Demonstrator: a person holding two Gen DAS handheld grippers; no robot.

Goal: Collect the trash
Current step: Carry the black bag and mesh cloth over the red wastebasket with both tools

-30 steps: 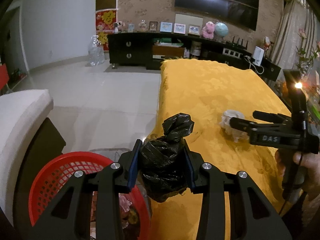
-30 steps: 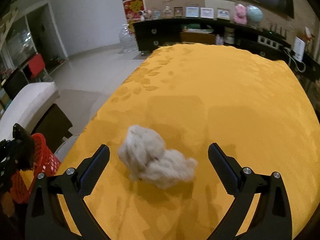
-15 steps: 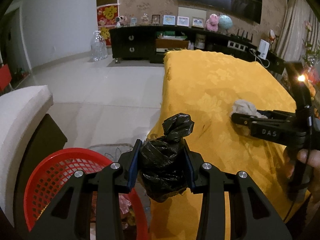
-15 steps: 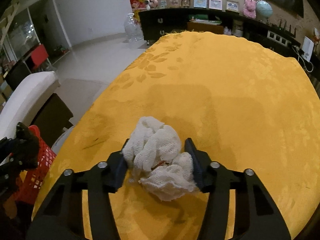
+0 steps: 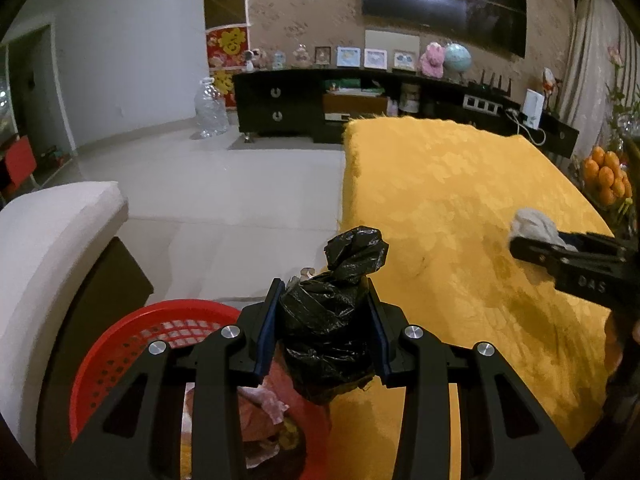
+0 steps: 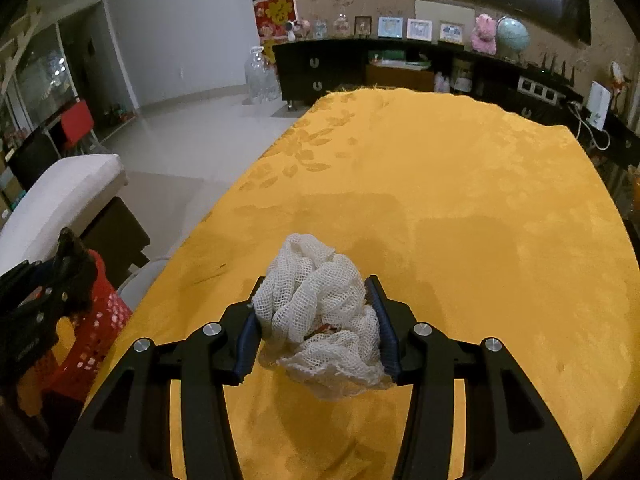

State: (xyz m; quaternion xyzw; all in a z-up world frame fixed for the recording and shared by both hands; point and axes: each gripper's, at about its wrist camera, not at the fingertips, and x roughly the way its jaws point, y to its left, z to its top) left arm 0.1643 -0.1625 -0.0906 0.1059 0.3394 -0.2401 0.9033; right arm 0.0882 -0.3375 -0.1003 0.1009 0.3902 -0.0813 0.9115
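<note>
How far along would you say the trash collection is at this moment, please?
Some trash already lies in the red basket. The left gripper holds a tied black bag at the basket's edge, and the right gripper is shut on a white mesh wad over the yellow tablecloth. Both still need dropping in.

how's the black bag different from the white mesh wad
The bag is glossy black plastic with a knotted top; the wad is white open-weave netting, loosely crumpled. The bag is in the left tool at the red basket; the wad is in the right tool over the yellow table. Both are clamped between tool fingers.
</note>
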